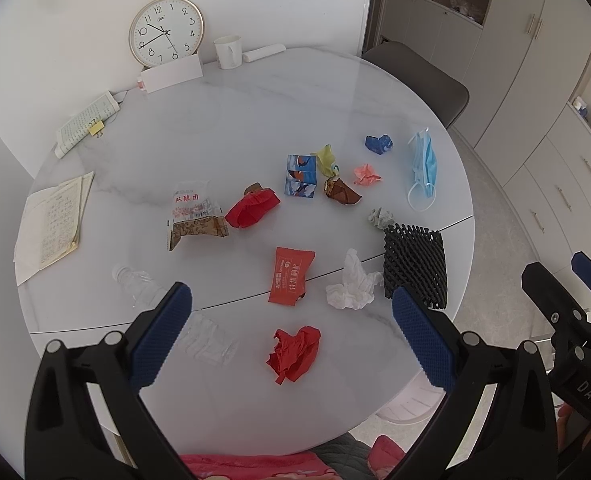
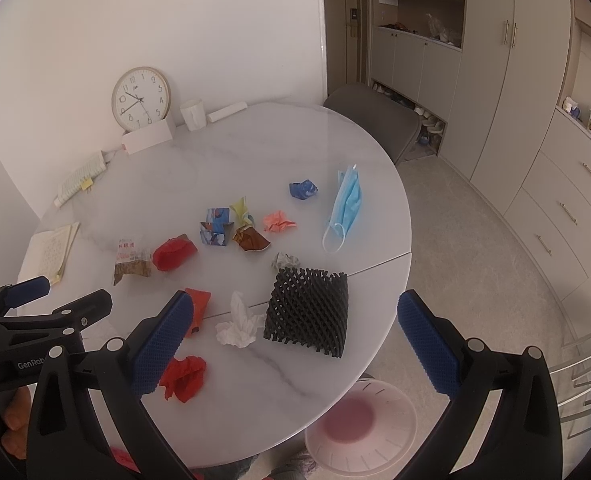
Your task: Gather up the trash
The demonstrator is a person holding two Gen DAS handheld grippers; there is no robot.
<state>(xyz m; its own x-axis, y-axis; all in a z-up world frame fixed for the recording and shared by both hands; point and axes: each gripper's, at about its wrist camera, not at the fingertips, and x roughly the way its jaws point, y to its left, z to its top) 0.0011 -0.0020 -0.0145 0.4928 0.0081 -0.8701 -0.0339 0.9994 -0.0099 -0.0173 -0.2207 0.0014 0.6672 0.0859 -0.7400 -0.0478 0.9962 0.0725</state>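
White marble round desk (image 1: 255, 100) stands against a pale wall, with litter scattered loose over its near and right part, apparently laid out for collecting. From left: a crushed clear plastic bottle (image 1: 143, 286), a crumpled red paper ball (image 1: 294, 353), a white tissue wad (image 1: 351, 284), a black foam mesh sleeve (image 2: 309, 312). A translucent pink-bottomed bin (image 2: 361, 426) waits under the near edge. The left claw (image 1: 291, 334) and right claw (image 2: 295, 338) both gape wide, holding nothing, hovering clear above the desk.
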